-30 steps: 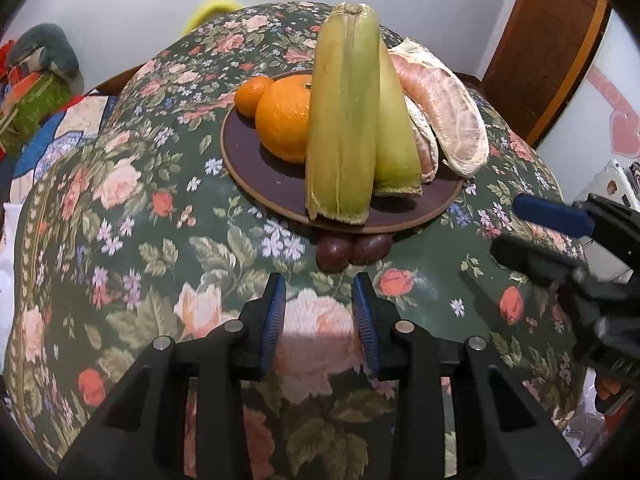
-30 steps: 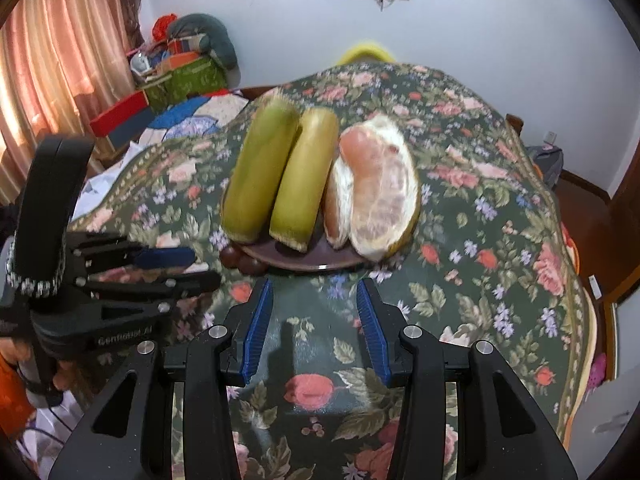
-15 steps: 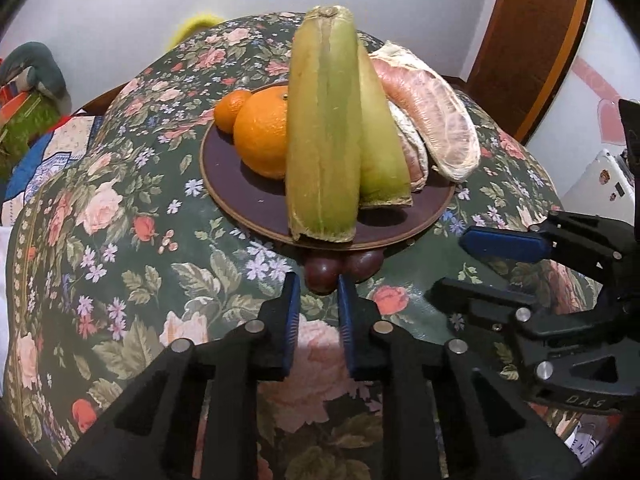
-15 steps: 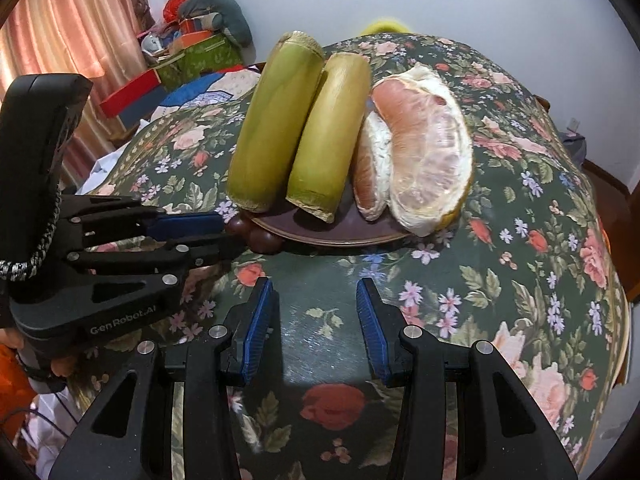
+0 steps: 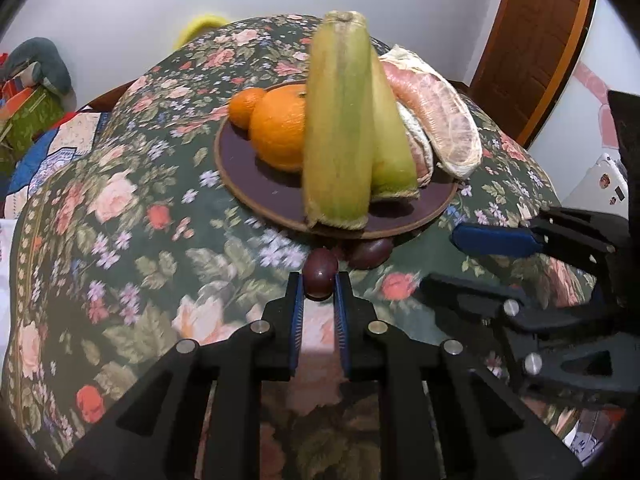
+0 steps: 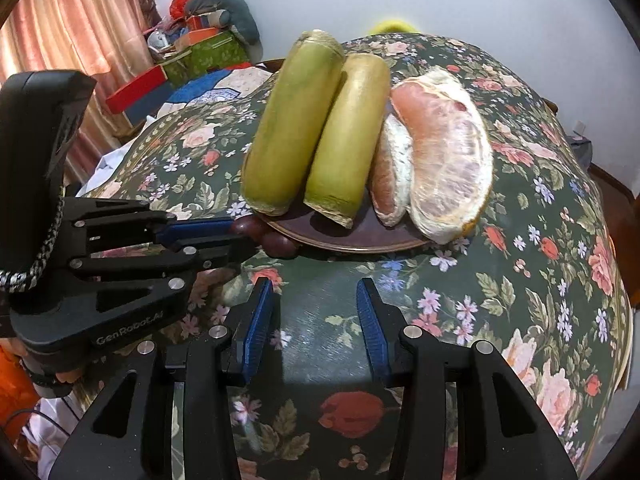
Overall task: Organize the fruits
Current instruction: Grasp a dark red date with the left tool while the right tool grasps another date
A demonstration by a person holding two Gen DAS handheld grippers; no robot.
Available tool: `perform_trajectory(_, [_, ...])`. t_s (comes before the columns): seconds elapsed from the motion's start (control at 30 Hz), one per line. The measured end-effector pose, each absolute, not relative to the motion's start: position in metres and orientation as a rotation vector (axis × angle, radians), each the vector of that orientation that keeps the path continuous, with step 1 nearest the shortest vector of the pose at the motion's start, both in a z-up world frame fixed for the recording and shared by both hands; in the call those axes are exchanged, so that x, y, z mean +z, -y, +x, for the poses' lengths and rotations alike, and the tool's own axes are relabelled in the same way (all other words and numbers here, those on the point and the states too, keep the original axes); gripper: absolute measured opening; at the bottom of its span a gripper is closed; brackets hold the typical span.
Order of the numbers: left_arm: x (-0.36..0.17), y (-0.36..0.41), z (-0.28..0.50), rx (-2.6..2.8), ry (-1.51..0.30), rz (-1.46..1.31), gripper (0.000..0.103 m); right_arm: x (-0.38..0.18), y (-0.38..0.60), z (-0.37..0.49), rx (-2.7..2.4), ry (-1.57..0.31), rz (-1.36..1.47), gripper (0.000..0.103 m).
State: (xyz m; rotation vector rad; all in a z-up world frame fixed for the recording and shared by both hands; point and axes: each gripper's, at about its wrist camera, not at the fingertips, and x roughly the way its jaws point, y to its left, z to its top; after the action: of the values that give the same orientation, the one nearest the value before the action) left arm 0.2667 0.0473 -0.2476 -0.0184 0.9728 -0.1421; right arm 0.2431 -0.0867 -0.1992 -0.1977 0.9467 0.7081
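A dark brown plate [image 5: 256, 184] on the floral tablecloth holds two green stalk pieces [image 5: 338, 120], a large orange [image 5: 280, 128], a small orange [image 5: 245, 106] and peeled pomelo segments [image 5: 440, 116]. My left gripper [image 5: 319, 284] is shut on a dark red grape [image 5: 319, 274] just in front of the plate. A second grape [image 5: 370, 252] lies by the rim. My right gripper [image 6: 316, 296] is open and empty over the cloth before the plate [image 6: 352, 236]; the left gripper [image 6: 224, 236] shows at its left, holding the grape [image 6: 248, 226].
The floral tablecloth [image 5: 120, 208] covers a round table that falls away at its edges. Boxes and cloth bundles [image 6: 200, 48] are stacked behind at the left. A wooden door [image 5: 532, 40] stands at the back right.
My left gripper moved forward to the plate's front edge and closed on one grape. My right gripper came closer to the plate and stayed open.
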Motion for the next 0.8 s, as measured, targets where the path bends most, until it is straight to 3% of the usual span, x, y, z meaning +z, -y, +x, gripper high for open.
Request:
perform_trajectory(0.7, [-0.246,-0.078,0.244,-0.145,-0.955,-0.05,0.017,-0.211,0.055,0.261,0.708,-1.017,-0.206,0.039])
perform_trajectory(0.8, [-0.245,-0.078,0.243,-0.152,-0.958,-0.061,0.02,-0.211,0.052,0.26,0.704,-1.008,-0.227,0.034])
